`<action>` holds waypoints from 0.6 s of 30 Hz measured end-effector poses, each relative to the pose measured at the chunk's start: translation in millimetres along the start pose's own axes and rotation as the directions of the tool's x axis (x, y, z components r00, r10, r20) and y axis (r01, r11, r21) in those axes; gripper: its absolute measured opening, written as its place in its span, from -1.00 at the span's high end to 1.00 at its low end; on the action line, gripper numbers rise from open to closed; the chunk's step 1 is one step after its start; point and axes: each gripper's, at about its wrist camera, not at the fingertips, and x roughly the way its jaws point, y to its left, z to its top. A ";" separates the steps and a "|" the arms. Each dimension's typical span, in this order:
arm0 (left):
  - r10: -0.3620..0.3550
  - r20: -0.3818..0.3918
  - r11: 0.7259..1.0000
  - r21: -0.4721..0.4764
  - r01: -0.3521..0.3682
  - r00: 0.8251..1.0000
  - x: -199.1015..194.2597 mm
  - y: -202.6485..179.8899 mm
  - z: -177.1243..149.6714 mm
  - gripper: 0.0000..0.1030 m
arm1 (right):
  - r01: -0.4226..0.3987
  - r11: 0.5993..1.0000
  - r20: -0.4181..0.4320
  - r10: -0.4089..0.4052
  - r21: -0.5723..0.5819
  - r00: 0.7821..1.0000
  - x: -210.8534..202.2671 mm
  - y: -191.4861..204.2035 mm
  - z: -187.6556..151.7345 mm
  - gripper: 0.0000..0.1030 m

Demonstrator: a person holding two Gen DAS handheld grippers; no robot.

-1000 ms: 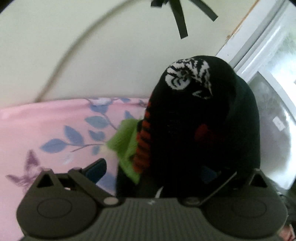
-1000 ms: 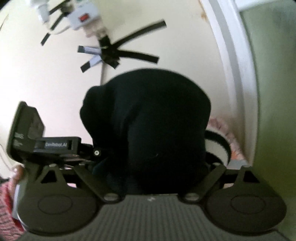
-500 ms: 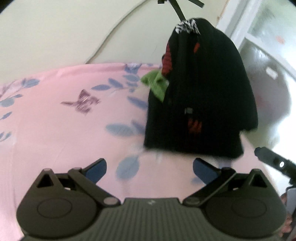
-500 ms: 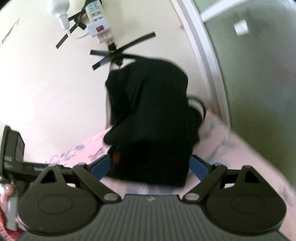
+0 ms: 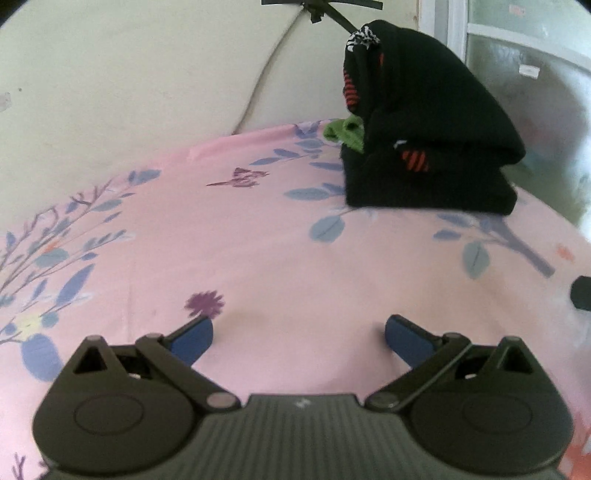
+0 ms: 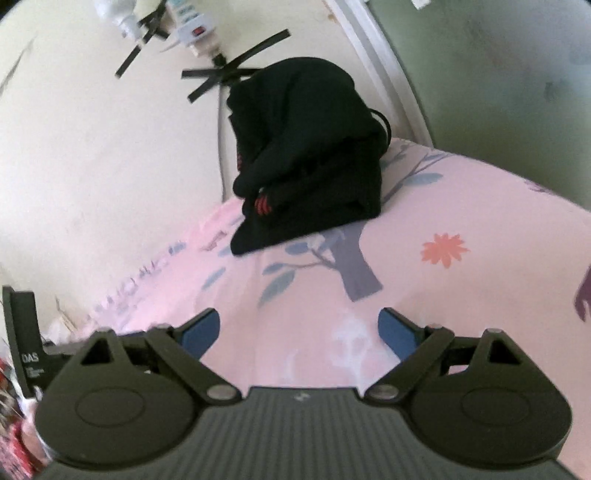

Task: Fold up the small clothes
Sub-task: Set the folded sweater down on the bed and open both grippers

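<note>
A pile of folded black clothes (image 5: 424, 147) with red stripes sits at the far corner of the pink floral bed sheet (image 5: 258, 266), against the wall. A green garment (image 5: 345, 130) pokes out at its left side. The pile also shows in the right wrist view (image 6: 310, 158). My left gripper (image 5: 298, 338) is open and empty, low over the sheet, well in front of the pile. My right gripper (image 6: 298, 332) is open and empty, also back from the pile.
A cream wall (image 5: 129, 81) with a taped cable runs behind the bed. A power strip (image 6: 192, 27) hangs on the wall above the pile. A window frame (image 5: 517, 48) stands at the right. The other gripper's body (image 6: 26, 332) shows at the left edge.
Both grippers have let go of the black garment, which now rests on the pile, and both have drawn back from it over the sheet.
</note>
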 end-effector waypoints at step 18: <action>0.017 0.038 1.000 -0.001 -0.017 0.999 -21.3 7.7 -15.3 -1.00 | 0.111 0.993 -0.016 -0.111 -0.034 0.994 -11.4 45.6 -34.2 -0.74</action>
